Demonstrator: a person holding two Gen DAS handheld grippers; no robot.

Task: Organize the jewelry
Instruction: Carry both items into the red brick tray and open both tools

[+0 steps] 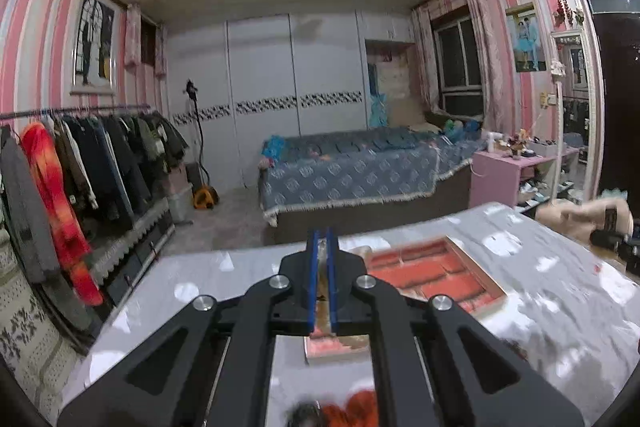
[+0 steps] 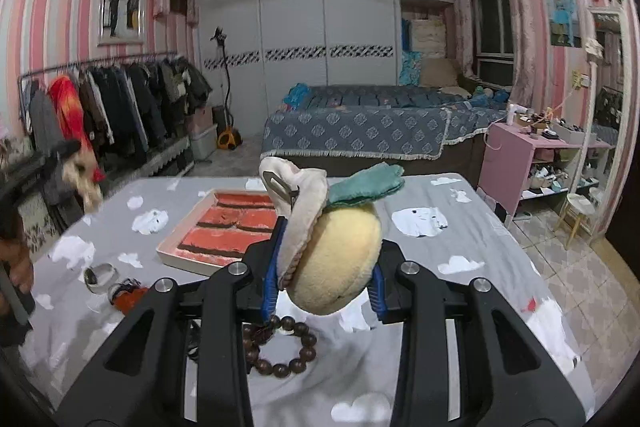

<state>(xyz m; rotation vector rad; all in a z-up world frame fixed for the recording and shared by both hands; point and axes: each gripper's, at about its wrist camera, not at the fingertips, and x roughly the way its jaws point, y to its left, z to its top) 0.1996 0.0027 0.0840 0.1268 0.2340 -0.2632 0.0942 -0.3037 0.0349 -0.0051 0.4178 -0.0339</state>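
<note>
Plush yellow fruit charm (image 2: 336, 259) pinched between right gripper (image 2: 326, 279) jaws; soft, light, squashes; grip round body. Left gripper (image 1: 322, 283) jaws pressed together on something thin, unclear. Red tray (image 2: 224, 231) ahead, bead bracelet (image 2: 280, 347) below.

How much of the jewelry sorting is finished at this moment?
Nothing looks done: the tray with red padded compartments appears empty. In hand: the right gripper clamps a yellow plush fruit charm. Left: the brown wooden bead bracelet and silver bangle lie on the cloth.
</note>
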